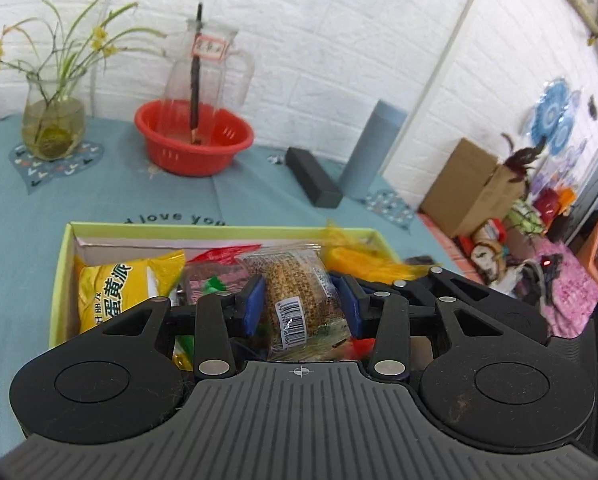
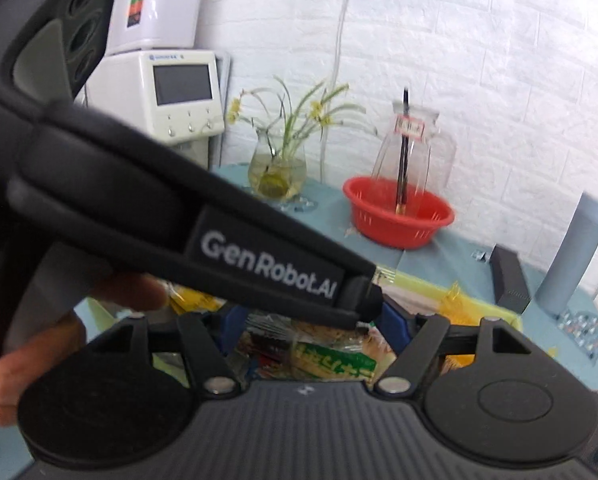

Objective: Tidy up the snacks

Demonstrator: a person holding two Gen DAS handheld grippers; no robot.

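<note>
A yellow-green box (image 1: pixel 61 276) on the teal tablecloth holds several snack packets, among them a yellow pie bag (image 1: pixel 115 288). My left gripper (image 1: pixel 301 300) is shut on a clear-wrapped grain bar (image 1: pixel 295 300) with a barcode, held over the box. My right gripper (image 2: pixel 311 326) hovers over the same box (image 2: pixel 495 312), its blue pads (image 2: pixel 395 326) wide apart above a green-labelled packet (image 2: pixel 335 360). The left gripper's black body (image 2: pixel 203 224) crosses the right wrist view and hides much of the box.
A red basket (image 1: pixel 195 140) with a glass pitcher, a flower vase (image 1: pixel 55 128), a black box (image 1: pixel 313 182) and a grey-blue cylinder (image 1: pixel 373 148) stand at the back of the table. Cardboard boxes and clutter lie on the floor at right.
</note>
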